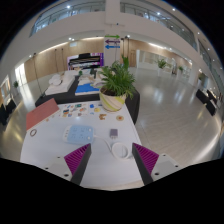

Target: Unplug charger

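The gripper [111, 160] hung above the near end of a white table [50, 150], its two fingers spread wide with nothing between the magenta pads [78, 157]. A round white object [120, 150], possibly the charger though too small to tell for sure, lay on the table just ahead of the fingers, closer to the right one and touching neither. A small dark item [113, 133] sat just beyond it.

Taking the potted plant [116, 85] at the table's far end as the landmark: a clear plastic box [78, 132] lay nearer the gripper and to the plant's left, a red-brown flat board [41, 115] further left at the table's edge, and a blue item [88, 89] just left of the pot. Behind the plant stood a dark piano-like keyboard [85, 60] in a bright, glossy-floored hall.
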Demonstrator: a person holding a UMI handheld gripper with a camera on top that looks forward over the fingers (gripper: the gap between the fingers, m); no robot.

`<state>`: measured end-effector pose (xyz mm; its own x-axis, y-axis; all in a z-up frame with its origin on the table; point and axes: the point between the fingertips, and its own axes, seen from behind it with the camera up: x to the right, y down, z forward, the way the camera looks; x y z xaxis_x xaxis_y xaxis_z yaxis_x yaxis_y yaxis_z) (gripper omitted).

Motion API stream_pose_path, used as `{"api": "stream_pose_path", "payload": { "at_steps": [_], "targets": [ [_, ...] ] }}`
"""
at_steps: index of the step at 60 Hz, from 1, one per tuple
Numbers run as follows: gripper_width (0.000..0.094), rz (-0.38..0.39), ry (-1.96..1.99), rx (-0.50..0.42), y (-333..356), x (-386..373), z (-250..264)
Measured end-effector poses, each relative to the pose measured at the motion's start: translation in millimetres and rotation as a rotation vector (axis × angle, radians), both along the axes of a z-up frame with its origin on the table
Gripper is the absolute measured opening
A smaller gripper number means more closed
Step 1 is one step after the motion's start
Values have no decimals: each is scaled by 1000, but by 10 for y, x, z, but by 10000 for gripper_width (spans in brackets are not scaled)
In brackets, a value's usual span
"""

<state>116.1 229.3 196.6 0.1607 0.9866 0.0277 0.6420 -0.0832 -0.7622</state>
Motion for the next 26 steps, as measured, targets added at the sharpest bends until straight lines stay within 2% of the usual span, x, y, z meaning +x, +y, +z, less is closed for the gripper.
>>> {"api": "stream_pose_path", "payload": {
  "at_steps": [9,26],
  "targets": [
    [855,21,-10,-3,-174,558,159],
    [850,28,14,26,-155,652,149]
  ]
}}
